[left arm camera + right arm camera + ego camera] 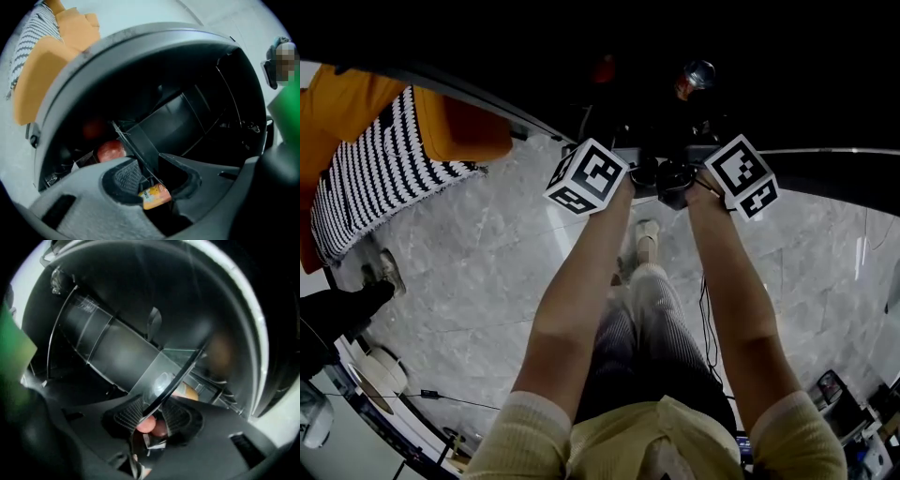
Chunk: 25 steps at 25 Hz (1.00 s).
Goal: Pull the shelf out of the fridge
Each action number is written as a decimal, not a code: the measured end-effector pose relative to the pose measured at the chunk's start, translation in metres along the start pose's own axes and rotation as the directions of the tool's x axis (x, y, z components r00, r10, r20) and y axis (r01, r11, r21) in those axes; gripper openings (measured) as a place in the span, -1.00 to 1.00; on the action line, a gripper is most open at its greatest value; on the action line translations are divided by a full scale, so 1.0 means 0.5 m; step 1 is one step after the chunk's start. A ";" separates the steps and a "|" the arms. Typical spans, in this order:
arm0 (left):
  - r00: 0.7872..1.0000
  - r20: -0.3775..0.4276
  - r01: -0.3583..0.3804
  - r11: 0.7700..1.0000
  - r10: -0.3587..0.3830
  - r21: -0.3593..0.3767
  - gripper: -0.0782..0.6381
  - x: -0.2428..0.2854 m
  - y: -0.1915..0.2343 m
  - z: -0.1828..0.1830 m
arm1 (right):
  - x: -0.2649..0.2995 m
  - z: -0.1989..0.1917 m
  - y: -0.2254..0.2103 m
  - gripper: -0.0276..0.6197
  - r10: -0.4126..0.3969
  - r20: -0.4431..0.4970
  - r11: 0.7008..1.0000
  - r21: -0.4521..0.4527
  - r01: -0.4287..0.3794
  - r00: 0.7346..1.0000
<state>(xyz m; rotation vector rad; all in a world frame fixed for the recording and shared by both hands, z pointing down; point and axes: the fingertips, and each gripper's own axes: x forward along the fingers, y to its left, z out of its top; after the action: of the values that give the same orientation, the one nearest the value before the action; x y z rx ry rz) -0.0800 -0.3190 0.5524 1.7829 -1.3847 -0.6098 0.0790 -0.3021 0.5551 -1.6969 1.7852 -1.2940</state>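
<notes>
The fridge shelf (159, 126) is a dark, clear plate seen edge-on inside the unlit fridge. Its front rim runs between the pads of my left gripper (150, 171), which is shut on it. In the right gripper view the same shelf (117, 352) slants across, and its rim passes into my right gripper (154, 416), shut on it too. In the head view both grippers (645, 172) (677, 178) reach side by side into the black fridge opening, their tips lost in the dark. A red fruit (111, 151) and an orange packet (154, 196) lie beyond the left jaws.
The fridge's grey rim (140, 37) arches over the opening. Pinkish round items (147, 423) show behind the right jaws. An orange seat with a striped cloth (384, 159) stands at the left on the grey marble floor (487, 272). The person's shoe (647, 239) rests below the grippers.
</notes>
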 end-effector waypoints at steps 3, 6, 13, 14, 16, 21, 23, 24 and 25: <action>1.000 -0.007 0.001 1.000 -0.001 0.000 -0.47 -0.015 0.000 -0.007 | -0.015 -0.007 -0.004 -0.51 -0.004 -0.002 1.000 -0.002 0.004 1.000; 1.000 -0.005 0.000 1.000 0.000 0.001 -0.47 -0.033 0.001 -0.009 | -0.030 -0.016 -0.005 -0.51 -0.007 0.002 1.000 -0.002 0.007 1.000; 1.000 -0.006 0.003 1.000 -0.003 -0.003 -0.47 -0.068 -0.004 -0.016 | -0.065 -0.029 -0.007 -0.51 -0.020 0.013 1.000 0.005 0.019 1.000; 1.000 -0.007 0.003 1.000 -0.003 -0.003 -0.47 -0.073 -0.005 -0.016 | -0.070 -0.031 -0.006 -0.51 -0.020 0.014 1.000 0.006 0.020 1.000; 1.000 -0.006 0.002 1.000 -0.002 -0.005 -0.47 -0.083 -0.005 -0.016 | -0.079 -0.035 -0.004 -0.51 -0.021 0.015 1.000 0.009 0.021 1.000; 1.000 -0.007 0.001 1.000 -0.001 -0.008 -0.47 -0.107 -0.009 -0.023 | -0.103 -0.044 -0.007 -0.51 -0.028 0.013 0.999 0.014 0.028 1.000; 1.000 -0.013 0.002 1.000 -0.002 -0.010 -0.47 -0.118 -0.013 -0.026 | -0.117 -0.046 -0.008 -0.51 -0.027 0.014 1.000 0.011 0.027 1.000; 1.000 -0.015 0.003 1.000 -0.003 -0.011 -0.47 -0.125 -0.015 -0.026 | -0.125 -0.047 -0.006 -0.51 -0.025 0.016 1.000 0.010 0.025 1.000; 1.000 -0.017 0.003 1.000 -0.003 -0.012 -0.47 -0.132 -0.019 -0.025 | -0.134 -0.049 -0.003 -0.51 -0.023 0.017 1.000 0.010 0.023 1.000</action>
<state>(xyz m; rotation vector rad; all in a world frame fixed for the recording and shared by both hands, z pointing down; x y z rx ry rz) -0.0843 -0.2513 0.5463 1.7772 -1.3643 -0.6025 0.0754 -0.2314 0.5473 -1.7228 1.7515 -1.2922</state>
